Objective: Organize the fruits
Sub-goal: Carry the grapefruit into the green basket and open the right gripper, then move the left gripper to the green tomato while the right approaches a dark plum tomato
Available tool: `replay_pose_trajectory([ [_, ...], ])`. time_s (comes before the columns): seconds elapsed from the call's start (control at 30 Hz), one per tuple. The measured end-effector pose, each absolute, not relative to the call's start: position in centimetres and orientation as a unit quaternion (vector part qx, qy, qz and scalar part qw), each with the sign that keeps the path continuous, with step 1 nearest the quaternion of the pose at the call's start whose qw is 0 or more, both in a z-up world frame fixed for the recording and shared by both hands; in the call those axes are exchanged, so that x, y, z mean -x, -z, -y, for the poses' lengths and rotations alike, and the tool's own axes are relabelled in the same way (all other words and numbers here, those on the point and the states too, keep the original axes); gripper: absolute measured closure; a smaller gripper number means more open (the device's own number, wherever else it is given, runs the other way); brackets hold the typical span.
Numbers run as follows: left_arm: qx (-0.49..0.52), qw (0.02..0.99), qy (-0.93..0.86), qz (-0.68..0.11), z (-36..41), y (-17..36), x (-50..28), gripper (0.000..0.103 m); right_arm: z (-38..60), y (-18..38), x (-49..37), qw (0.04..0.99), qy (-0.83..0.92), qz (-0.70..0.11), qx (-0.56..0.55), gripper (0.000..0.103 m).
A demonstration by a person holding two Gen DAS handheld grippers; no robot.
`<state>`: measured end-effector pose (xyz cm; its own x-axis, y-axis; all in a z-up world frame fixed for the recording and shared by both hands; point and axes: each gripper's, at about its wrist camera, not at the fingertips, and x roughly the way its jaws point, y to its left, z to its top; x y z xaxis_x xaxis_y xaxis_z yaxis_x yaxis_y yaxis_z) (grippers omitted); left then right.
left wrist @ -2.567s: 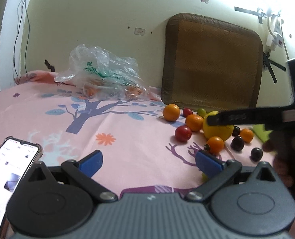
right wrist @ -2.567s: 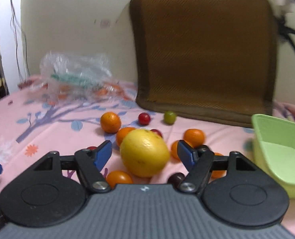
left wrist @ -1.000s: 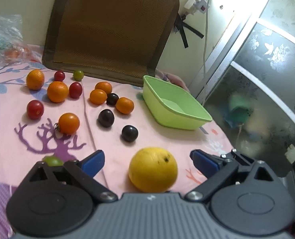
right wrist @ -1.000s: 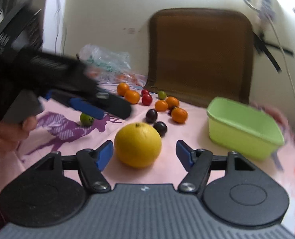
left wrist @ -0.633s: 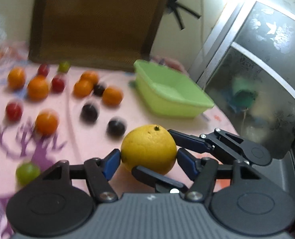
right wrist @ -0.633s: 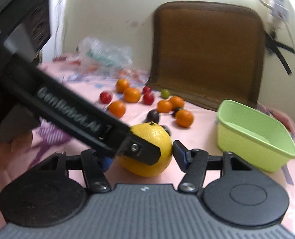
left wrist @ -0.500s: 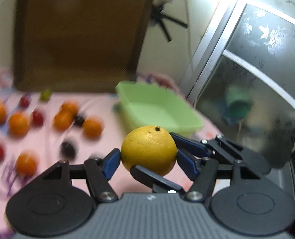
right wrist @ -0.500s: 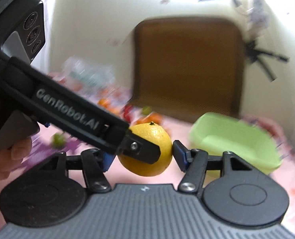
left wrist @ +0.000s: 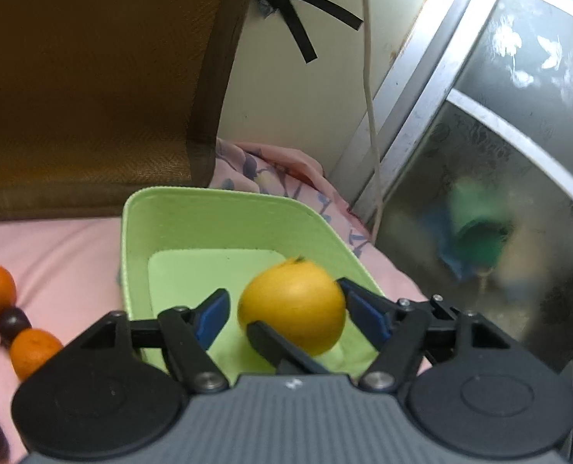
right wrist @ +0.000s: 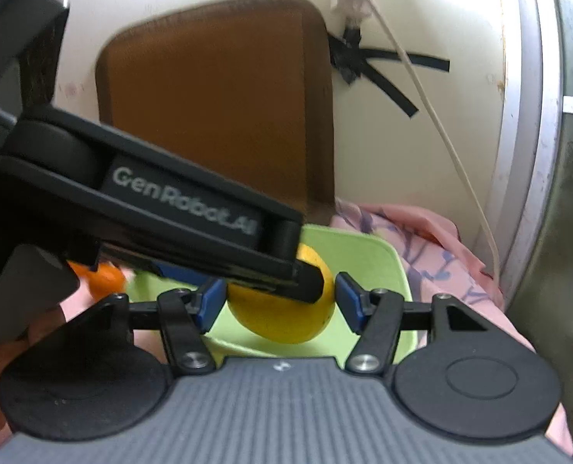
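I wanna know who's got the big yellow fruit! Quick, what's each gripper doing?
Left gripper: open, with a gap between one pad and the yellow fruit.
Right gripper: looks closed on the yellow fruit.

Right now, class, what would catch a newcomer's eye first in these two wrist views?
A large round yellow citrus fruit sits between the blue-padded fingers of the left gripper and the right gripper, over a light green plastic tub. Small orange mandarins and dark round fruits lie on pink cloth left of the tub, with a brown woven mat upright behind.
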<state>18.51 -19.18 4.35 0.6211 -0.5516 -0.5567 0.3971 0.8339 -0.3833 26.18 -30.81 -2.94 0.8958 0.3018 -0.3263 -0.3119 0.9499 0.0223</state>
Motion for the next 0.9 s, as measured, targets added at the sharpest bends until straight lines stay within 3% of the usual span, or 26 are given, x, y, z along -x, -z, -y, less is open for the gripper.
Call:
replay_pose_trajectory([
  [0.2,0.093,0.915,0.242,-0.309,18.0,-6.4,-15.9,0.023,30.7,2.3,-24.2,0.977,-0.162,-0.139,0.003,0.032],
  [0.43,0.122,0.954,0.170,-0.214,4.7,-11.4,-7.5,0.020,33.6,2.1,-23.6,0.978,-0.153,-0.101,-0.104,0.034],
  [0.63,0.121,0.972,0.030,-0.199,-5.8,-9.7,-0.8,0.020,33.8,1.8,-20.1,0.985,-0.114,-0.065,-0.112,0.069],
  [0.9,0.134,0.955,0.044,-0.261,-7.4,-4.0,0.5,0.020,27.3,1.2,-14.7,0.963,-0.231,-0.106,-0.091,0.067],
])
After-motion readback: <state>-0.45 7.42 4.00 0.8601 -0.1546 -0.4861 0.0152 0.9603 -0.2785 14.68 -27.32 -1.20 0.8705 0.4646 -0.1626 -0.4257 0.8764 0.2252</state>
